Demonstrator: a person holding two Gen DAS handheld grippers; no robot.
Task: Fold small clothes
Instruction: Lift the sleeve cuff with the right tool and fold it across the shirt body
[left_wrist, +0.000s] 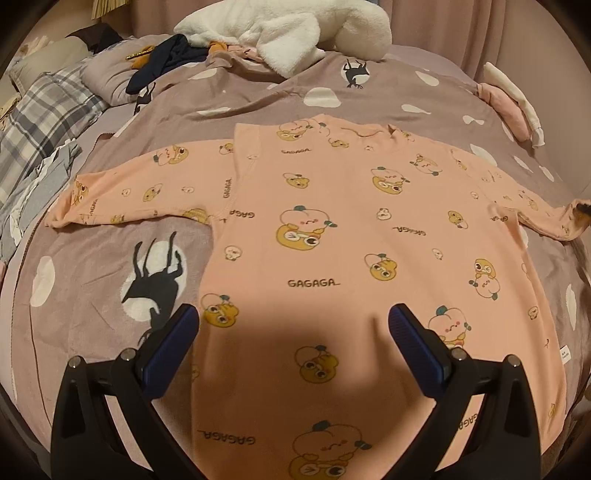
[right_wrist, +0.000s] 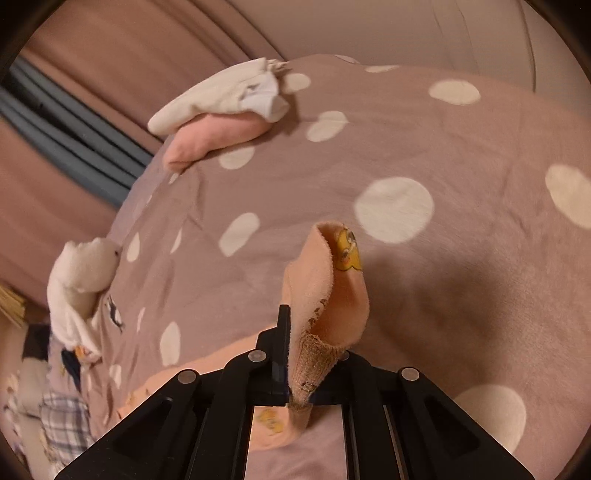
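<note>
A small pink long-sleeved shirt with cartoon prints and "GAGAGA" lettering lies flat on the mauve spotted duvet, both sleeves spread out. My left gripper is open and empty, hovering over the shirt's lower hem with its blue pads wide apart. My right gripper is shut on the cuff of the shirt's right sleeve, which stands up out of the jaws. That sleeve end shows at the far right of the left wrist view.
A folded pink and white pile lies on the duvet's far edge, also in the left wrist view. A white plush blanket, dark clothes and a plaid cloth lie at the back and left. A white plush toy sits at the left.
</note>
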